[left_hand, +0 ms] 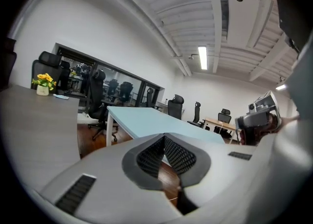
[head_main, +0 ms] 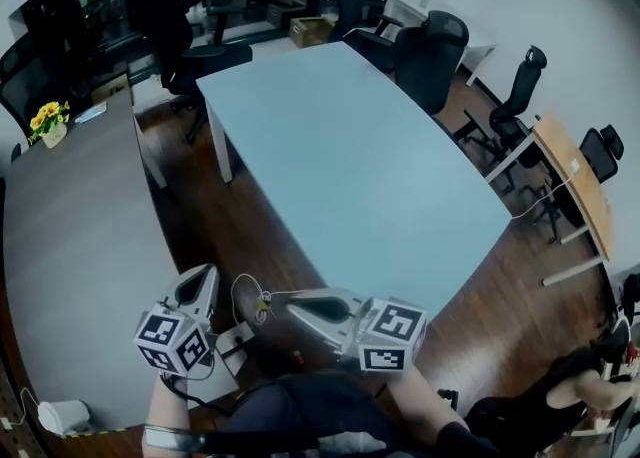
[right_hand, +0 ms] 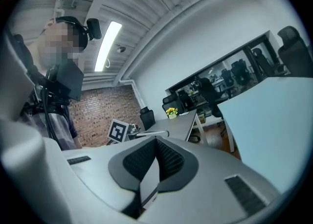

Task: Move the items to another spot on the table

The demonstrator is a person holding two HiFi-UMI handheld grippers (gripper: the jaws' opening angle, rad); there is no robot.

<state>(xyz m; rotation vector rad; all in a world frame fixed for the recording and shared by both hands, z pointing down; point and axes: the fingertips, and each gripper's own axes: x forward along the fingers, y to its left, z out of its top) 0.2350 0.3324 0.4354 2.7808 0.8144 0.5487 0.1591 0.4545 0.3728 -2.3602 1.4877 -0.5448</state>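
The light blue table (head_main: 350, 161) fills the middle of the head view and I see no items on its top. Both grippers hang low in front of the person, over the wooden floor short of the table's near corner. My left gripper (head_main: 198, 286) (left_hand: 164, 141) is shut with nothing between its jaws, and it points toward the gap between the two tables. My right gripper (head_main: 305, 306) (right_hand: 156, 144) is shut and empty too, its jaws turned leftward toward the left gripper, whose marker cube (right_hand: 117, 131) shows in the right gripper view.
A long grey table (head_main: 70, 236) runs down the left, with a pot of yellow flowers (head_main: 48, 121) at its far end. Black office chairs (head_main: 430, 51) stand behind and right of the blue table. A small wooden desk (head_main: 575, 181) is at the right. A white cable (head_main: 250, 298) loops between the grippers.
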